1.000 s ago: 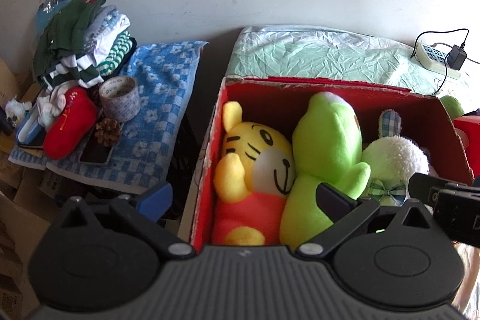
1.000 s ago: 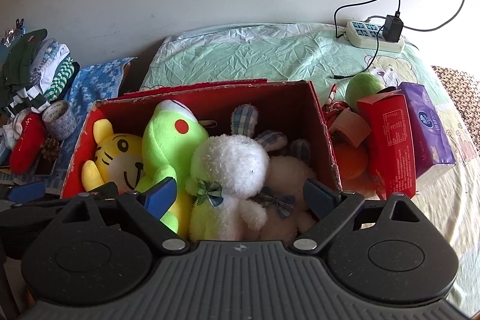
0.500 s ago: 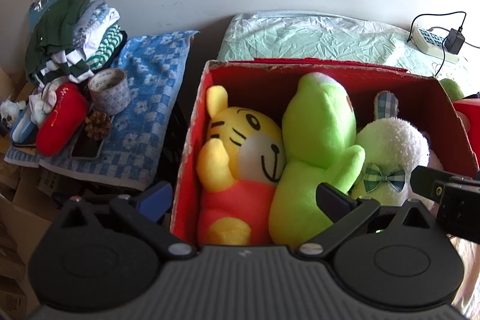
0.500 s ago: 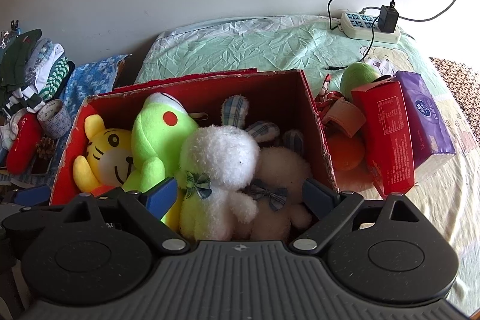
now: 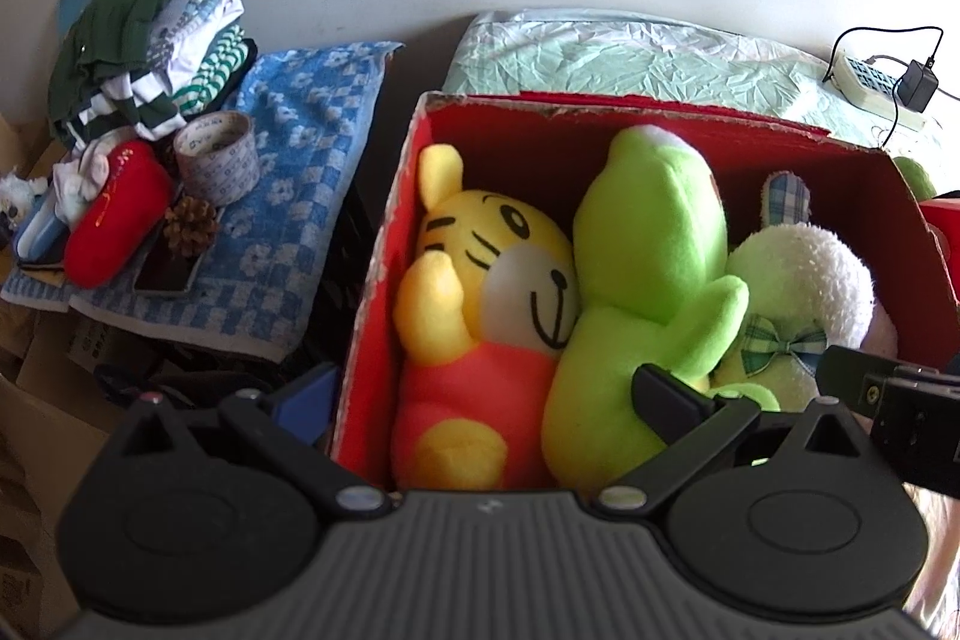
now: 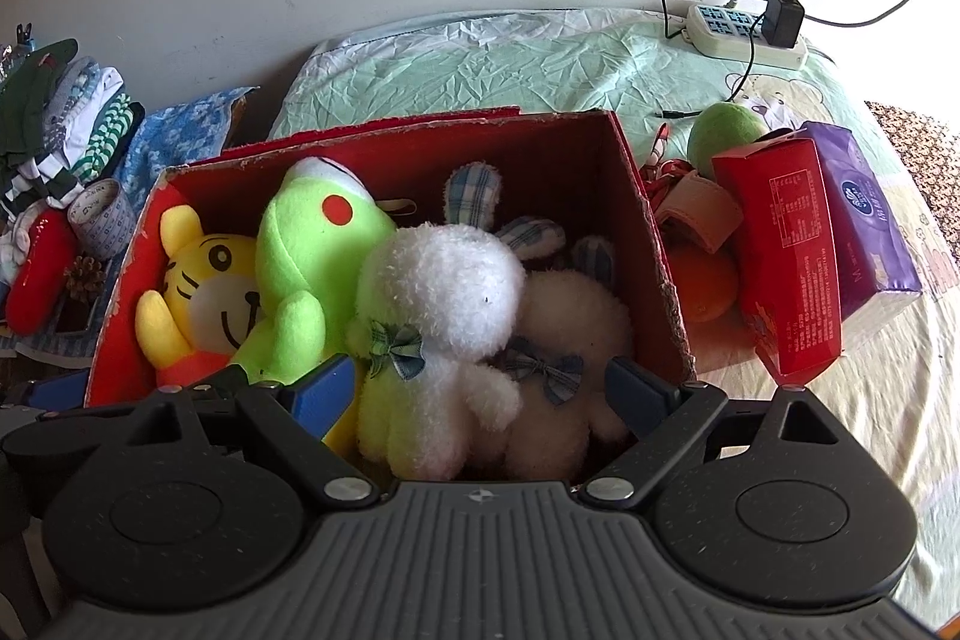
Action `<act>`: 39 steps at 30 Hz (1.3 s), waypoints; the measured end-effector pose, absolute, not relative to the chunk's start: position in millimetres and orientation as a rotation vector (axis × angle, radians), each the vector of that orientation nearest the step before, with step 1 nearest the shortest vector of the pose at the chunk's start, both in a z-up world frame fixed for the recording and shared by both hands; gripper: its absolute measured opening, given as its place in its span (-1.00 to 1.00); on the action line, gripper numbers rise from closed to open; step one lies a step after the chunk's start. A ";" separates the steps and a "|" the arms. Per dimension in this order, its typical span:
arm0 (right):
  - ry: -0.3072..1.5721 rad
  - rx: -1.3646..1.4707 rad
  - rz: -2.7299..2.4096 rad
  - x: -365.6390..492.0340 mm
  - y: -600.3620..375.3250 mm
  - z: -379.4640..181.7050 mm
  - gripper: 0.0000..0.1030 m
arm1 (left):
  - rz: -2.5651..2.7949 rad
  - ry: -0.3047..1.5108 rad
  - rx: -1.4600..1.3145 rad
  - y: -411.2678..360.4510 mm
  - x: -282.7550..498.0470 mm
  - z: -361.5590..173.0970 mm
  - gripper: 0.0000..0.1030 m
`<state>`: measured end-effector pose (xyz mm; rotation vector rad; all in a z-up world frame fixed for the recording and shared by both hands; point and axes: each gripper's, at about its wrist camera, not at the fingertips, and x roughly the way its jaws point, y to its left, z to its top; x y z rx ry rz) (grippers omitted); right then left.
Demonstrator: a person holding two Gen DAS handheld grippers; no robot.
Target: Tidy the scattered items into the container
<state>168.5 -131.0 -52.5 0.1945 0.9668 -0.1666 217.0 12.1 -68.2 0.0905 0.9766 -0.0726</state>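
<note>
Lying heads toward the wall, plush toys (image 6: 312, 256) fill the box (image 5: 372, 280) (both claws wide, empty).

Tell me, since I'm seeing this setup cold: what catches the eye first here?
The red cardboard box on the bed, packed with plush toys: a yellow tiger at its left end, a bright green frog beside it, then two white bunnies. Both grippers, left and right, hover open and empty at its near edge. Right of the box lie a red carton and purple tissue pack.
</note>
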 end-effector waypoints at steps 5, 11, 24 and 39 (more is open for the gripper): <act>0.973 0.181 -0.163 169.4 -127.1 -55.6 0.78 | -0.075 0.978 0.055 17.7 216.6 -74.4 0.97; 0.974 0.188 -0.149 168.2 -125.5 -60.1 0.77 | -0.075 0.984 0.013 23.5 217.7 -78.7 0.97; 0.972 0.196 -0.144 163.0 -125.1 -64.3 0.70 | -0.080 0.971 0.039 20.9 214.2 -79.3 0.98; 0.975 0.197 -0.145 155.4 -126.2 -65.0 0.70 | -0.109 0.939 0.130 13.8 211.6 -76.3 0.98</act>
